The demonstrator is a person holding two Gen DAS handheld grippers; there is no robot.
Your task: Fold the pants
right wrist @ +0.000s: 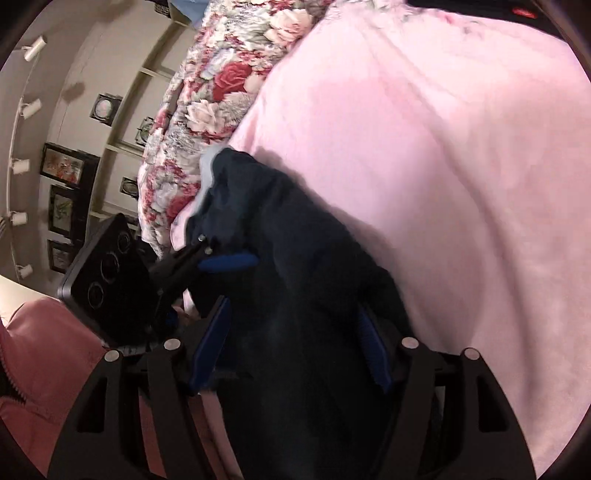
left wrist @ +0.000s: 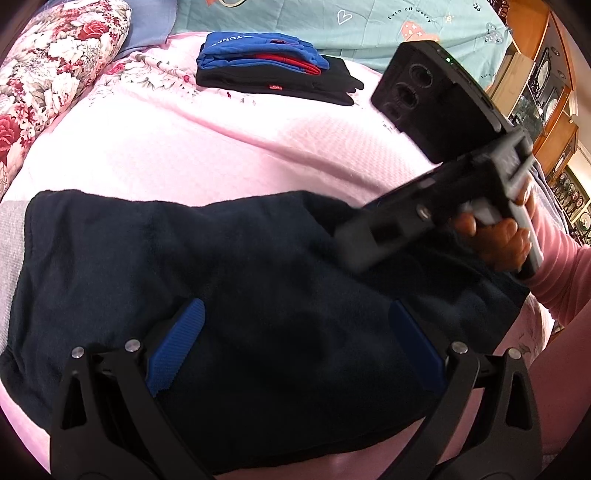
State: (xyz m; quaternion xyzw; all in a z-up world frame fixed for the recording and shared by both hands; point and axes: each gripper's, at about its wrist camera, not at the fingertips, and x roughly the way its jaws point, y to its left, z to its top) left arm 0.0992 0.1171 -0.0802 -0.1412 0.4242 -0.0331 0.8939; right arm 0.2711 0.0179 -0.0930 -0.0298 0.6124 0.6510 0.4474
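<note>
Nearest, my left claw (left wrist: 295, 350) and right claw (right wrist: 291, 350) both stand spread over the dark pants (left wrist: 221, 266), pinching nothing. They lie partly folded on the pink bed (left wrist: 221, 155); beyond, a finished folded stack (left wrist: 273, 70) waits.

Bedroom with a pink-covered bed

A pink blanket (left wrist: 221, 155) covers the bed, a floral pillow (left wrist: 48, 66) at far left and a pale-blue printed quilt (left wrist: 369, 22) beyond; wooden display cabinets (left wrist: 546, 92) stand right, framed pictures (right wrist: 62, 166) and spotlights (right wrist: 31, 50) line a cream wall.
</note>
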